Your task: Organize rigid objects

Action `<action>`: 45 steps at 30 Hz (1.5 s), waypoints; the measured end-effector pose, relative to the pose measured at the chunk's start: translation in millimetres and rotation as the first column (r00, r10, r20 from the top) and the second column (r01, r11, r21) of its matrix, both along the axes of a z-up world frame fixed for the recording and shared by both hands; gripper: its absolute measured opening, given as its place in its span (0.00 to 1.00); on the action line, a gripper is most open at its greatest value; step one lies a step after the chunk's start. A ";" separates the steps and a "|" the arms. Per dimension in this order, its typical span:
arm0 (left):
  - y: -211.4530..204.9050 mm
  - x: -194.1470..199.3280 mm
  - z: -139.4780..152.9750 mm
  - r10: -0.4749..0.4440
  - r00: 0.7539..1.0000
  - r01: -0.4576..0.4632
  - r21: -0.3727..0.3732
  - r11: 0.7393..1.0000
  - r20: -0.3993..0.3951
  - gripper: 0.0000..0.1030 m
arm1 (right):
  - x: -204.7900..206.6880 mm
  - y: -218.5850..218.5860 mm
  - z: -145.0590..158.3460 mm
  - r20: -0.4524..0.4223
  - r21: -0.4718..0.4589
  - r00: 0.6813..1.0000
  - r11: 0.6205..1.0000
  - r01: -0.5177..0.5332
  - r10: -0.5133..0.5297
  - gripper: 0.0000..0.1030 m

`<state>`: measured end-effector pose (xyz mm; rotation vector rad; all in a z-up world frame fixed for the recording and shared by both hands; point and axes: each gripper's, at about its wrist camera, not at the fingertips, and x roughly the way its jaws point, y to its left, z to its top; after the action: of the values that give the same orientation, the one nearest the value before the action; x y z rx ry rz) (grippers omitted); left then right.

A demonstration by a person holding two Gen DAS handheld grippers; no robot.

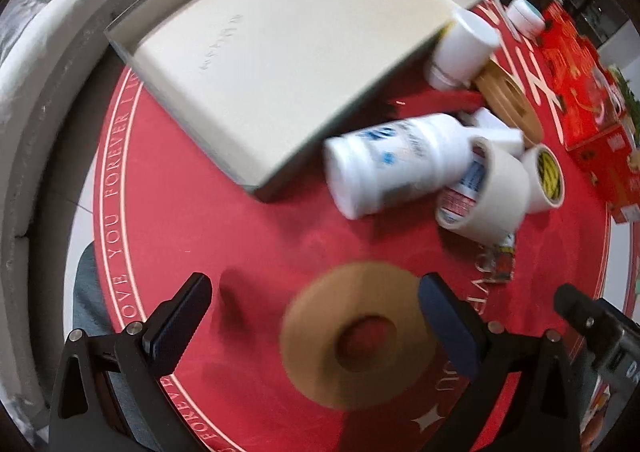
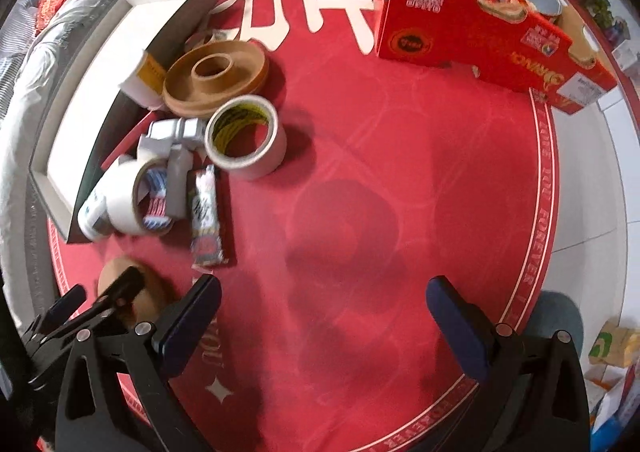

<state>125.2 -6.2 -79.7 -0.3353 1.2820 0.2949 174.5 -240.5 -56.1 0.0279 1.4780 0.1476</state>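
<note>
Shallow box [image 1: 280, 63] left on round mat [image 1: 248, 236]; bottles, tape rolls [image 2: 246, 135] clustered beside its right wall; carton [image 2: 480, 27] far right.

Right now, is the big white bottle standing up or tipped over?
Tipped over: the white bottle lies on its side on the red mat, beside the tray.

The brown ring [image 1: 357, 336] and white bottle [image 1: 394, 163] are motion-blurred; the bottle's label is seemingly unreadable.

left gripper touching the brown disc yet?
Cannot tell. In the left wrist view the brown disc sits between the open left gripper, its edge overlapping the right finger, but motion blur hides whether they make contact.
</note>
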 end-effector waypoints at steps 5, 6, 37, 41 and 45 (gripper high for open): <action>22.8 -10.1 15.3 -0.017 0.999 0.017 0.004 1.000 0.032 1.00 | 19.3 12.0 -7.6 -0.002 0.008 0.999 0.999 -0.048 0.048 1.00; 26.6 -22.9 21.4 -0.036 0.999 0.034 0.048 0.998 0.040 1.00 | 21.0 16.9 -9.3 -0.003 0.008 0.998 0.998 -0.058 0.058 1.00; -13.7 -46.1 -15.9 -0.193 0.974 0.189 -0.047 0.981 -0.120 1.00 | 62.1 110.3 -44.1 0.053 -0.035 0.966 0.967 -0.253 0.254 1.00; -20.9 -43.9 -18.7 -0.201 0.974 0.195 -0.060 0.979 -0.105 0.99 | 53.6 116.1 -44.0 0.072 -0.034 0.960 0.963 -0.268 0.270 0.85; -41.4 -40.4 -7.7 -0.254 0.966 0.250 -0.094 0.964 -0.042 0.77 | 21.6 108.4 -21.9 0.106 -0.030 0.952 0.958 -0.285 0.286 0.24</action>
<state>84.9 -47.6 -87.5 -0.2367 1.3771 0.0305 196.1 -132.1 -78.0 -0.2044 1.3674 0.3680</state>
